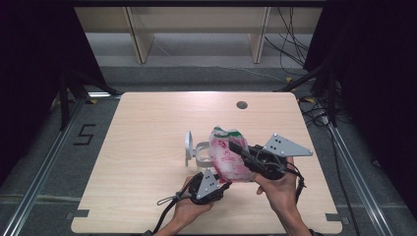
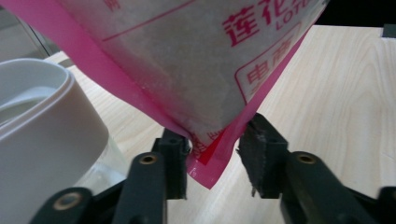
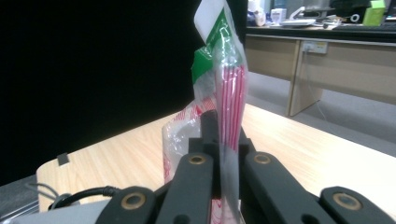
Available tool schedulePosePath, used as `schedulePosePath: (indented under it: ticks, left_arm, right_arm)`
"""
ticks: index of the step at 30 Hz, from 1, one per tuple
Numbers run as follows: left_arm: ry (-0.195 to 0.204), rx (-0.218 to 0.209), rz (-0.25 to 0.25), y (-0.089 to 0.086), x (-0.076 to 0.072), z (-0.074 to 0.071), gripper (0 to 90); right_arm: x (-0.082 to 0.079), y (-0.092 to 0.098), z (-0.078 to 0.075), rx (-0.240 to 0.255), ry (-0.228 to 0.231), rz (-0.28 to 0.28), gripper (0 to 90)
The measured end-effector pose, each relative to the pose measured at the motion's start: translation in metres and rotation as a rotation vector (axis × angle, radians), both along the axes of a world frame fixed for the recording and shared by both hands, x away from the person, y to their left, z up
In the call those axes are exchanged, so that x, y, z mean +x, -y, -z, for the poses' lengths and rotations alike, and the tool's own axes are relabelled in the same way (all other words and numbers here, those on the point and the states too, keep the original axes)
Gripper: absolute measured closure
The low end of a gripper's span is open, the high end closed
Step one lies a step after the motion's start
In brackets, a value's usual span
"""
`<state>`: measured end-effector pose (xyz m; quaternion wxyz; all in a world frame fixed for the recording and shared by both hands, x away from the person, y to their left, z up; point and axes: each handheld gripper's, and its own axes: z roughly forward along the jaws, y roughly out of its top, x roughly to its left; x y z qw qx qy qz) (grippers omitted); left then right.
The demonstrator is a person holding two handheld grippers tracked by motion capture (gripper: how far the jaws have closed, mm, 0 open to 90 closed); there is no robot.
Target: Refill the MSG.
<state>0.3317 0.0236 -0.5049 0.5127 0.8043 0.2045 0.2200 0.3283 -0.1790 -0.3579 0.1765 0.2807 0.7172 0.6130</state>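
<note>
Bag (image 1: 227, 160): we see it lifted above the table (image 1: 147, 147), beside a white jar (image 2: 42, 140).
Right gripper (image 3: 223, 140): clamped on the bag's top.
Left gripper (image 2: 212, 158): jaws around the bottom corner, one pad touching, the other apart.

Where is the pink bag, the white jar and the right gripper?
pink bag (image 2: 187, 60), left gripper view, its printed front.
white jar (image 2: 42, 135), left gripper view, its rim.
right gripper (image 3: 219, 135), right gripper view, between the fingertips pinching the bag.
</note>
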Motion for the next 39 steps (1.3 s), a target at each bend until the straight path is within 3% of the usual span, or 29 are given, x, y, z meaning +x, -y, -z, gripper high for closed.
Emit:
schedulePosePath:
  ticks: [2, 3, 5, 8, 10, 11, 16, 20, 21, 24, 25, 26, 28, 29, 34, 39]
  left_arm:
    - [-0.002, -0.024, -0.021, 0.003, -0.001, 0.001, 72.9]
    - [0.02, -0.021, -0.036, 0.006, 0.0, 0.0, 74.5]
    - [0.007, -0.036, -0.038, 0.008, -0.001, 0.001, 75.9]
    - [0.023, -0.04, -0.045, 0.014, 0.0, 0.0, 76.5]
    - [0.022, -0.04, -0.054, 0.017, 0.001, -0.001, 76.9]
    - [0.014, -0.05, -0.053, 0.02, 0.001, -0.001, 76.9]
    - [0.005, -0.045, -0.073, 0.026, 0.002, -0.003, 77.1]
    - [-0.018, -0.07, -0.097, 0.03, 0.004, -0.004, 77.3]
    - [-0.017, -0.053, -0.106, 0.029, 0.005, -0.005, 77.3]
    - [-0.009, -0.062, -0.124, 0.033, 0.005, -0.004, 77.4]
    - [-0.018, -0.073, -0.123, 0.033, 0.005, -0.004, 77.4]
    - [-0.033, -0.092, -0.139, 0.035, 0.005, -0.003, 77.4]
    - [-0.029, -0.093, -0.143, 0.036, 0.004, -0.002, 77.5]
    - [-0.007, -0.099, -0.161, 0.039, 0.002, -0.002, 77.5]
    - [-0.019, -0.141, -0.169, 0.043, 0.001, -0.002, 77.5]
    - [-0.011, -0.166, -0.191, 0.048, -0.003, 0.0, 77.5]
  right_arm:
    - [0.004, 0.002, 0.0, 0.003, 0.022, 0.009, 90.0]
    - [0.006, 0.004, 0.0, 0.012, 0.019, 0.01, 90.0]
    - [0.007, 0.005, -0.002, 0.013, -0.007, 0.026, 90.0]
    - [0.009, 0.005, -0.002, 0.016, -0.002, 0.031, 90.0]
    - [0.014, 0.008, -0.004, -0.002, 0.024, 0.046, 90.0]
    - [0.016, 0.008, -0.005, 0.009, 0.006, 0.061, 90.0]
    - [0.024, 0.01, -0.007, 0.004, 0.001, 0.069, 90.0]
    - [0.03, 0.009, -0.01, -0.016, -0.01, 0.072, 90.0]
    - [0.031, 0.008, -0.01, -0.014, -0.022, 0.079, 90.0]
    - [0.035, 0.006, -0.012, -0.017, -0.019, 0.079, 90.0]
    - [0.039, 0.004, -0.012, -0.031, 0.001, 0.079, 90.0]
    - [0.038, 0.002, -0.012, -0.022, -0.029, 0.084, 90.0]
    - [0.04, 0.001, -0.012, -0.028, -0.015, 0.076, 90.0]
    - [0.041, -0.001, -0.014, -0.034, -0.006, 0.073, 90.0]
    - [0.042, -0.003, -0.017, -0.048, 0.006, 0.08, 90.0]
    - [0.044, -0.004, -0.017, -0.038, -0.014, 0.09, 90.0]
